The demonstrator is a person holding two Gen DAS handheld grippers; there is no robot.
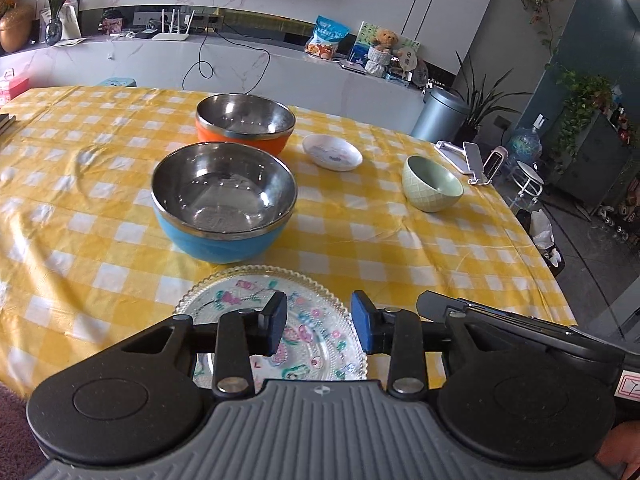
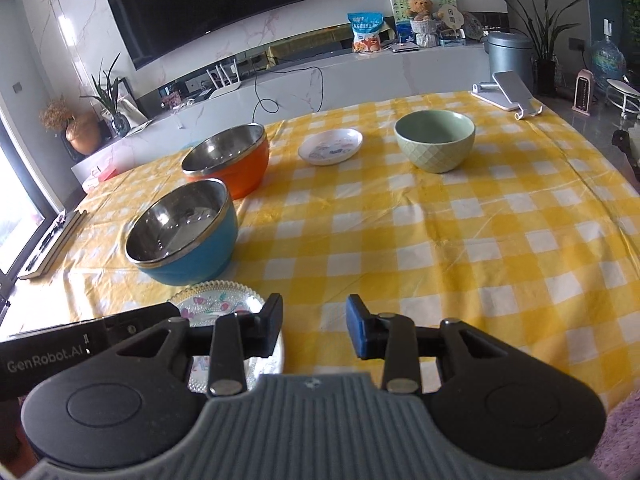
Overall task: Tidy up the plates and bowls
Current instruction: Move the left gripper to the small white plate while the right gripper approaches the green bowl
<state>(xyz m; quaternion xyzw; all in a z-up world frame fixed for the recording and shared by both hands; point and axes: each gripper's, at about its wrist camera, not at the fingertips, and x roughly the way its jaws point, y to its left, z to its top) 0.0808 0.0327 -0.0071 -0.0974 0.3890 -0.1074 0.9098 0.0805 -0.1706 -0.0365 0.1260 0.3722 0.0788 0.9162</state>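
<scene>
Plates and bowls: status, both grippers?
Left gripper open over glass plate. Right gripper open, empty. Blue bowl, orange bowl, green bowl, white dish unstacked. Nothing blocking.

A yellow checked tablecloth (image 2: 460, 248) is spread over the table. A phone stand (image 2: 510, 94) is set at its far right corner. On the marble counter (image 1: 240, 60) behind, a router (image 1: 170, 36), a snack bag (image 2: 366, 32) and a teddy bear (image 2: 420, 8) are placed. A television (image 2: 208, 4) is mounted on the wall. A grey bin (image 1: 440, 114) is positioned beside the counter.
</scene>
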